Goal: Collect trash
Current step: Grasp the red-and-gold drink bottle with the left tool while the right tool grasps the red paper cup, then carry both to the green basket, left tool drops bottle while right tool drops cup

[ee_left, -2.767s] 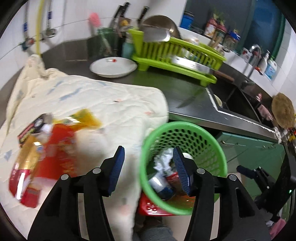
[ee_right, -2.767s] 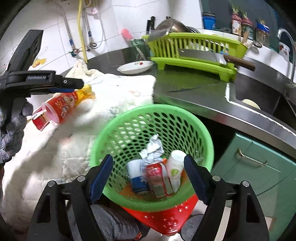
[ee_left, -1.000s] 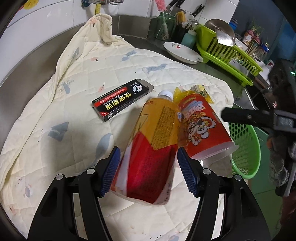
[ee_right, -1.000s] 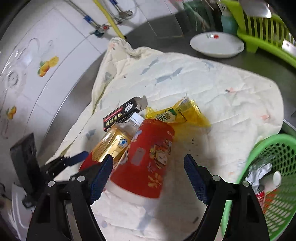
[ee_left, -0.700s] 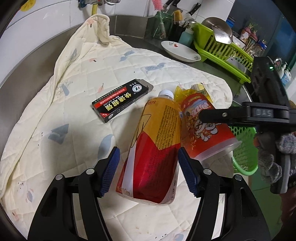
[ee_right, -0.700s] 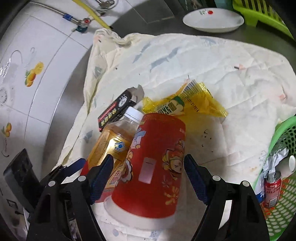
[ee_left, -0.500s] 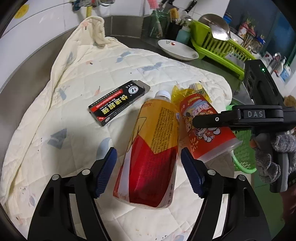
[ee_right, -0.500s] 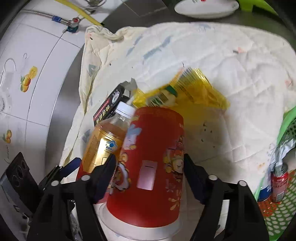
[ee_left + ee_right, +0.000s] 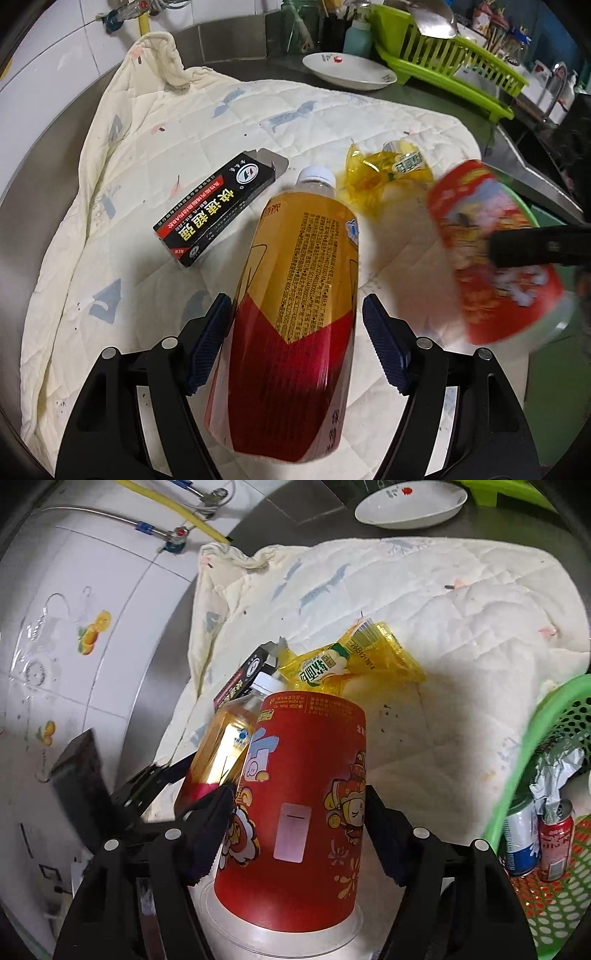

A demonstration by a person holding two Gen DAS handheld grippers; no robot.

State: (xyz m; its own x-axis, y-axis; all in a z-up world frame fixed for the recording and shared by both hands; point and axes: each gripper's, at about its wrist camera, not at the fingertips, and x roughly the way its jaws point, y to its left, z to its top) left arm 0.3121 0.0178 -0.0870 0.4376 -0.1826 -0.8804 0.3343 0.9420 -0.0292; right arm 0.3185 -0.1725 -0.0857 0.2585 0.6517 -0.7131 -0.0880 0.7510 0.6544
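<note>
Nearby, black box [image 9: 218, 212] flanks bottle [image 9: 295, 314] between gaping left gripper [image 9: 295, 341]; right gripper [image 9: 297, 829] clamps cup [image 9: 303, 812].

A quilted cloth [image 9: 155, 122] covers the counter. On it, in the left wrist view, a carton [image 9: 218, 214] lies left of a bottle [image 9: 295, 295], whose cap points toward the wall. A wrapper [image 9: 388, 170] lies beyond the bottle, to its right. A cup [image 9: 306, 805] sits right of the bottle. A plate [image 9: 349, 70] stands behind the cloth, a dish rack [image 9: 443, 59] to its right. A basket [image 9: 546, 775] at the cloth's right edge contains cans [image 9: 554, 842].
</note>
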